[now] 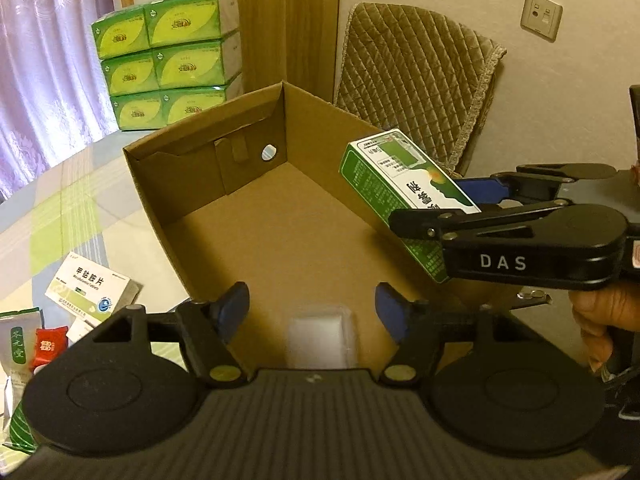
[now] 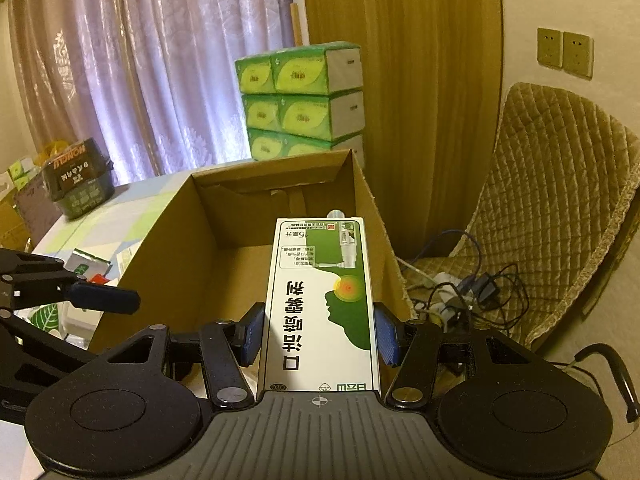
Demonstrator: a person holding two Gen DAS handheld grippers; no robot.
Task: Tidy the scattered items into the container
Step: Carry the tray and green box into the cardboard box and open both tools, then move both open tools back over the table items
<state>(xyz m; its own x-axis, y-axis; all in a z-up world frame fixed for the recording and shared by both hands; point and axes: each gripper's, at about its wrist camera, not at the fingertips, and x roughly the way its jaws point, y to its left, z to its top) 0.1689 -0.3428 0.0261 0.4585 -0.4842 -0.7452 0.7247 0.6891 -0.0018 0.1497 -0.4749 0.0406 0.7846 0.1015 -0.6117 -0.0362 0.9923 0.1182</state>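
Note:
An open cardboard box [image 1: 180, 184] stands on the table, with a small clear plastic case [image 1: 320, 338] lying on its floor near the front. My left gripper [image 1: 310, 300] hangs open over the box's near end, nothing between its blue pads. From the right, my right gripper [image 1: 436, 204] is shut on a green-and-white spray medicine box [image 1: 400, 184], held above the carton's right wall. In the right wrist view that medicine box [image 2: 320, 308] sits lengthwise in the right gripper [image 2: 320, 328], over the cardboard box [image 2: 160, 264]. A left gripper finger [image 2: 104, 299] shows at the left.
On the checked tablecloth left of the carton lie a white tablet box [image 1: 90, 288], a red sachet [image 1: 48, 346] and a grey tea packet [image 1: 18, 344]. Stacked green tissue packs [image 1: 168, 56] stand behind. A quilted chair [image 2: 560, 208] with tangled cables [image 2: 472, 292] is at the right.

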